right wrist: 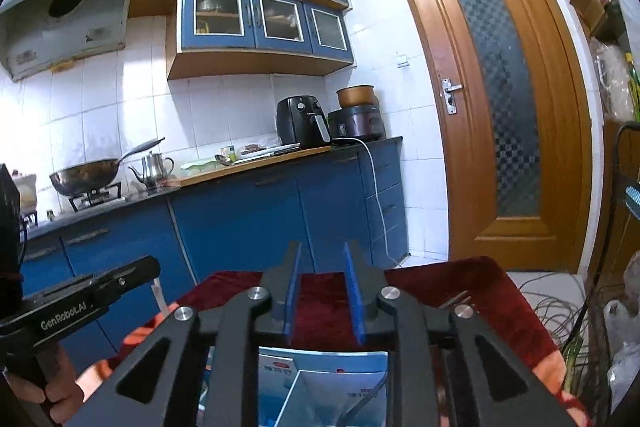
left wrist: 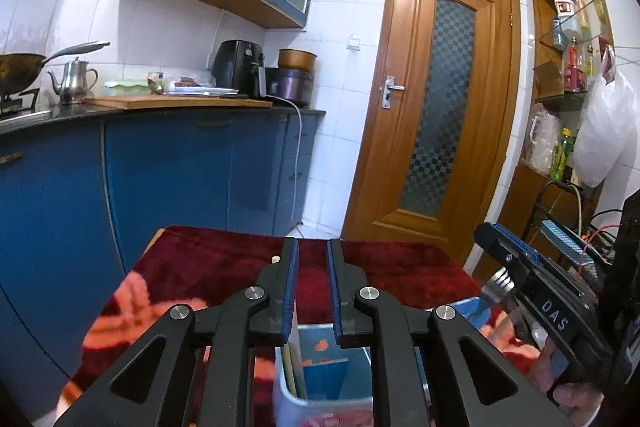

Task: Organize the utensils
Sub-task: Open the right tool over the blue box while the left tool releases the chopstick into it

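Observation:
A pale blue divided utensil box (left wrist: 285, 401) stands on the red cloth directly under my left gripper (left wrist: 313, 243). Light wooden sticks (left wrist: 289, 367) lean in its left compartment. The left gripper's blue pads stand a little apart, open, with nothing between them. My right gripper (right wrist: 323, 247) hovers over the same box (right wrist: 320, 379), open and empty. From the left wrist view the right gripper (left wrist: 492, 239) appears side-on at the right, with a silvery metal utensil (left wrist: 500, 281) just below it. A metal utensil (right wrist: 456, 301) lies on the cloth at the right.
The small table wears a red cloth with orange patterns (left wrist: 224, 267). Blue kitchen cabinets (left wrist: 180, 171) run along the left, a wooden door (left wrist: 436, 107) stands ahead. Cables and bags (right wrist: 560, 311) crowd the floor at the right. A hand (right wrist: 60, 383) holds the left gripper.

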A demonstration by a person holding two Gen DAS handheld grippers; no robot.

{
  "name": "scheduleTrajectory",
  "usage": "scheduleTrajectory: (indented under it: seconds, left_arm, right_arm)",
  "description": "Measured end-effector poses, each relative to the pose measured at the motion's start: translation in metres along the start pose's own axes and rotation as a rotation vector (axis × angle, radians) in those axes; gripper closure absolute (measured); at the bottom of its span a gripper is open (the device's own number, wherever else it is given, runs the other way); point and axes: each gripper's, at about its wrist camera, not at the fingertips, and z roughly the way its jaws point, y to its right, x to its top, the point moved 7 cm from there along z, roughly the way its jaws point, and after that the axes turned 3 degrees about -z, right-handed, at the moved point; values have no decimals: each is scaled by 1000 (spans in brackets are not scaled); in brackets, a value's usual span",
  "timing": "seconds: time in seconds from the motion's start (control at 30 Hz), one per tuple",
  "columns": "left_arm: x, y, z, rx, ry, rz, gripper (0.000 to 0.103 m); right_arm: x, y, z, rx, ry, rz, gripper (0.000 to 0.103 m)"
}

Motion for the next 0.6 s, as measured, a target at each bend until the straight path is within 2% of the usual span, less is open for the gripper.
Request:
scheduleTrajectory:
  seconds: [0.33,0.6]
  left_arm:
    - [9,-9,-53,53,-19,32,89]
    - [-6,-13,-84,70,-97,44,86]
  right_arm:
    - [7,-11,-34,20,-68,7,79]
    - [0,-26,-76,12,-130,-35,79]
